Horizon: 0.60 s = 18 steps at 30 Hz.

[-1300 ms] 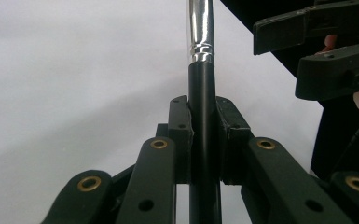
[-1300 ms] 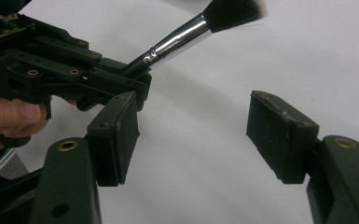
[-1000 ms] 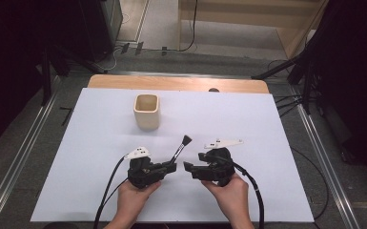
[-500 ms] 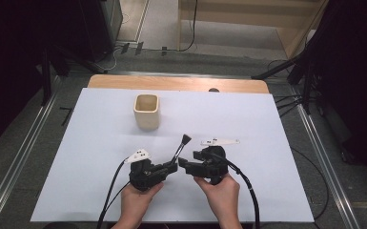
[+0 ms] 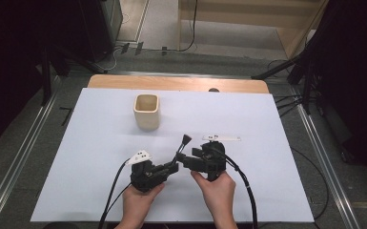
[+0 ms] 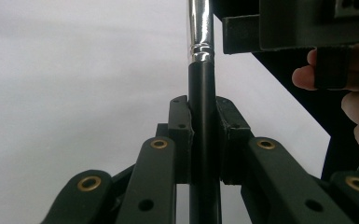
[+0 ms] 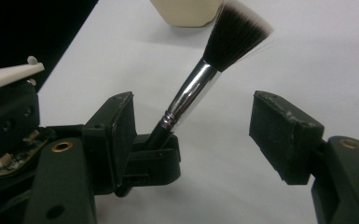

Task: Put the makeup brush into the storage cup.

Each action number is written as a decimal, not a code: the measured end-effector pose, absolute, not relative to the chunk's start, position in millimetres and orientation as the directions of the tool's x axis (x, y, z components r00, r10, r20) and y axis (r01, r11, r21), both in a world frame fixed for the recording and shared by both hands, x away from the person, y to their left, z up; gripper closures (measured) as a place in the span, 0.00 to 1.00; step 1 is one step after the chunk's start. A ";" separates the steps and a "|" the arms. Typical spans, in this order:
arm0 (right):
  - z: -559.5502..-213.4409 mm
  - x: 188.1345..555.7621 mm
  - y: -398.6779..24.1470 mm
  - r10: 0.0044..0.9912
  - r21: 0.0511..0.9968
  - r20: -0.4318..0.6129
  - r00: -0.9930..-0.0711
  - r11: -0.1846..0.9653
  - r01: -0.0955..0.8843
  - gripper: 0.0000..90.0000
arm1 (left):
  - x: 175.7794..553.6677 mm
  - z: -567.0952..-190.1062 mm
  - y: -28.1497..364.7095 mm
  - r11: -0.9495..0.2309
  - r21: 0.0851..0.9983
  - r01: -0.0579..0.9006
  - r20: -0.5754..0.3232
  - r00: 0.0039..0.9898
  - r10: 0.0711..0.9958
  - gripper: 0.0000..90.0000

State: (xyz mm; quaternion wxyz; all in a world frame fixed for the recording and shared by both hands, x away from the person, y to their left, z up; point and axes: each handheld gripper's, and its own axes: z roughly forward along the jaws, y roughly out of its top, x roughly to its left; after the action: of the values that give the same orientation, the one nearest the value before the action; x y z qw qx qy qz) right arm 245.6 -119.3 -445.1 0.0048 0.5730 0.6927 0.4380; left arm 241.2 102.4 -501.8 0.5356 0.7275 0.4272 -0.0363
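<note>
No readable text in any view.
Small dark marks sit on the white three-cornered plate [image 5: 141, 156] atop the left gripper, too blurred and tiny to read.

On the white tabletop sheet [image 5: 267, 191], the cream ceramic cup [image 5: 147, 111] stands at eleven o'clock from the black-handled makeup brush [image 5: 181, 148], which rises between the left gripper [image 5: 169, 168] and the right gripper [image 5: 183, 160], both toward six o'clock.
</note>
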 end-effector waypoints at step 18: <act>-449.1 256.6 -113.9 0.759 0.521 0.601 -0.249 -0.136 0.842 0.48 | 237.0 -503.7 97.7 -0.029 0.759 0.650 -0.514 0.627 0.586 0.88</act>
State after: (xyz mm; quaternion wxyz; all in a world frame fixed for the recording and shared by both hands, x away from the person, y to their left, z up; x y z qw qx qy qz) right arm 256.6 -113.9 -449.1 -0.0470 0.6108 0.6557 0.4414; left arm 237.0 97.7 -503.7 0.5473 0.7168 0.4310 -0.0291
